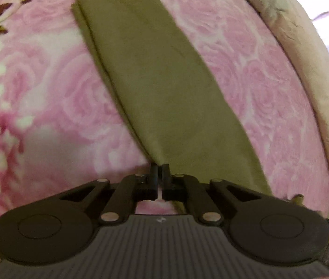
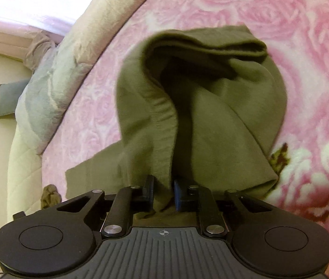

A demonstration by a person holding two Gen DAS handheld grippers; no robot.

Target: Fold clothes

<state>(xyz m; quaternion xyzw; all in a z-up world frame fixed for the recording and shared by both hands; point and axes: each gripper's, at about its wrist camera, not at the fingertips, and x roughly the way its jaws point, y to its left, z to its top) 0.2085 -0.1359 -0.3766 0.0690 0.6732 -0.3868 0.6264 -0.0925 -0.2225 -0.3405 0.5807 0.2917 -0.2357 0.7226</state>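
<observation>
Left wrist view: an olive-green garment [image 1: 155, 74] lies folded into a long narrow strip on a pink rose-print blanket [image 1: 245, 46]. The strip runs from 11 o'clock at the far end down to 5 o'clock at the near end, flat, with doubled edges visible along its left side. The left gripper [image 1: 160, 171] sits at 6 o'clock, fingers drawn together with only a thin slit between them. Its tips are at the near left corner of the strip; whether cloth is pinched between them cannot be told. A beige quilt [image 1: 304, 69] borders the blanket from 1 to 4 o'clock.

Right wrist view: the right gripper [image 2: 163, 186] is at 6 o'clock, its fingers clamped on a hemmed edge of the garment [image 2: 222, 121]. Cloth passes between the two fingers and bunches below them. The held portion rises off the blanket [image 2: 280, 11] and drapes away toward 12 o'clock, where a fold lies doubled over near the centre of the frame. A flat corner of the cloth sticks out on the blanket toward 8 o'clock. The quilt [image 2: 76, 53] runs along the blanket's edge from 8 to 11 o'clock. A grey cushion [image 2: 8, 100] lies at 9 o'clock on a pale floor, apart from the bed.
</observation>
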